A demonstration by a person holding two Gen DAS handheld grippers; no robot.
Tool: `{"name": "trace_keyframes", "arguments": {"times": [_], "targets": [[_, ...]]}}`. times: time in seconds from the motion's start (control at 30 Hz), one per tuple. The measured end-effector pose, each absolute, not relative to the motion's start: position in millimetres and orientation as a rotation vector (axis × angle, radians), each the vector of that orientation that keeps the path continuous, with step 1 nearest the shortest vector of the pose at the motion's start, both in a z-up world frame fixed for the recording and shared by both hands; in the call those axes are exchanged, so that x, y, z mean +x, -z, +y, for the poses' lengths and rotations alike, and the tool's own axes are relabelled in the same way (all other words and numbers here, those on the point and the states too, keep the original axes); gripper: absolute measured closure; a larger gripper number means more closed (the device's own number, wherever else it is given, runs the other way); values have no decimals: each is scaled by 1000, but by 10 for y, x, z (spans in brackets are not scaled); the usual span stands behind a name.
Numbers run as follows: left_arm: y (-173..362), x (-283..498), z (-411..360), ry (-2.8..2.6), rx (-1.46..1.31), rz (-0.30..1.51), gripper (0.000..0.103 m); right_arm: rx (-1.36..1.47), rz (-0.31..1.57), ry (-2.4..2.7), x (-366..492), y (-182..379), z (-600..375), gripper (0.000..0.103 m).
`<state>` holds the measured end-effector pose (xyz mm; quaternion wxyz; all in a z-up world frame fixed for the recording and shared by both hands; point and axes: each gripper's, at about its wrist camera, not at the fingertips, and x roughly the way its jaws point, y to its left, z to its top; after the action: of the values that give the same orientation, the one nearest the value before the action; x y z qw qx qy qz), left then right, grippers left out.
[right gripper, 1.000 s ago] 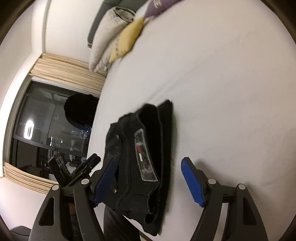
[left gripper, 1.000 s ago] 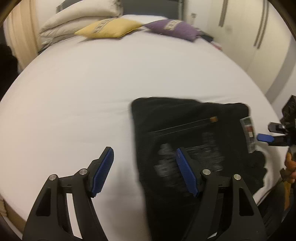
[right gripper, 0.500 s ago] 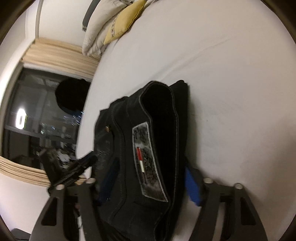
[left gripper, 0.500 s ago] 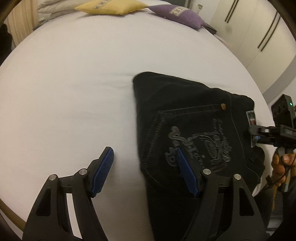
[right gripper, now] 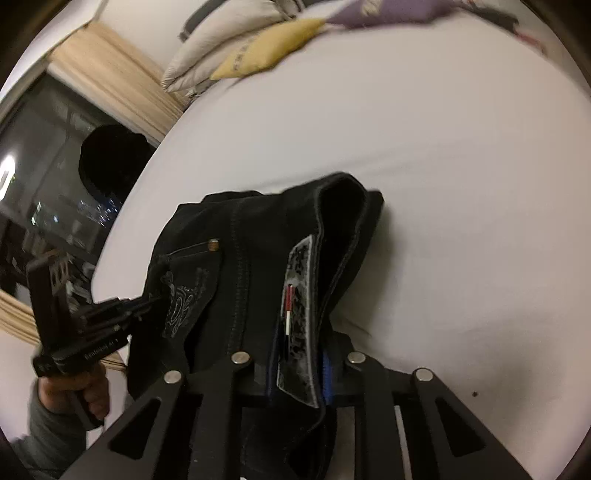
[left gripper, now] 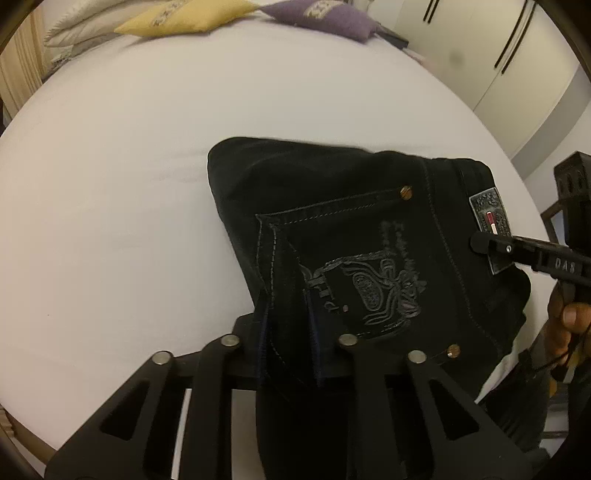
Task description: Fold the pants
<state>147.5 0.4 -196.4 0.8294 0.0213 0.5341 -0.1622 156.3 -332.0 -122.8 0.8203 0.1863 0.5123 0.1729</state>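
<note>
Black pants [left gripper: 351, 229] lie folded on the white bed [left gripper: 110, 184], back pocket with an embroidered crest facing up. My left gripper [left gripper: 288, 343] is closing, its blue pads pinching a raised fold of cloth at the pocket's left edge. In the right wrist view the pants [right gripper: 251, 266] bulge up at the waistband, which carries a grey label patch [right gripper: 299, 295]. My right gripper [right gripper: 299, 369] is closing too, and its pads press on the waistband at that patch. A hand holds each gripper; the right gripper [left gripper: 491, 243] also shows in the left wrist view, and the left gripper [right gripper: 140, 306] in the right wrist view.
Yellow [left gripper: 184, 18] and purple [left gripper: 325, 16] cushions and white pillows [left gripper: 85, 22] lie at the bed's far end. Wardrobe doors [left gripper: 498, 55] stand beyond the bed's right side. A dark window [right gripper: 44, 184] with a beige curtain [right gripper: 122, 81] is on the left. The pants sit near the bed's near edge.
Both pairs of jaws stood wide and have come together on the pants. The left dropped onto the pocket's edge; the right moved forward over the waistband and rolled.
</note>
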Motion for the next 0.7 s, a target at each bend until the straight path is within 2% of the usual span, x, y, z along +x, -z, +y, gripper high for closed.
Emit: {"name": "trace_keyframes", "arguments": {"times": [0.23, 0.47, 0.57, 0.7], "targets": [[1614, 1459, -16, 347, 2, 1058, 89, 340, 991, -383, 1487, 826, -3335, 86], [1199, 1686, -372, 383, 13, 965, 89, 319, 912, -352, 1692, 473, -3666, 86], [1279, 1841, -600, 388, 25, 972, 89, 305, 921, -328, 1842, 509, -3818, 86], [1675, 2106, -810, 376, 38, 1033, 88, 389, 1022, -293, 2135, 995, -4064, 83]]}}
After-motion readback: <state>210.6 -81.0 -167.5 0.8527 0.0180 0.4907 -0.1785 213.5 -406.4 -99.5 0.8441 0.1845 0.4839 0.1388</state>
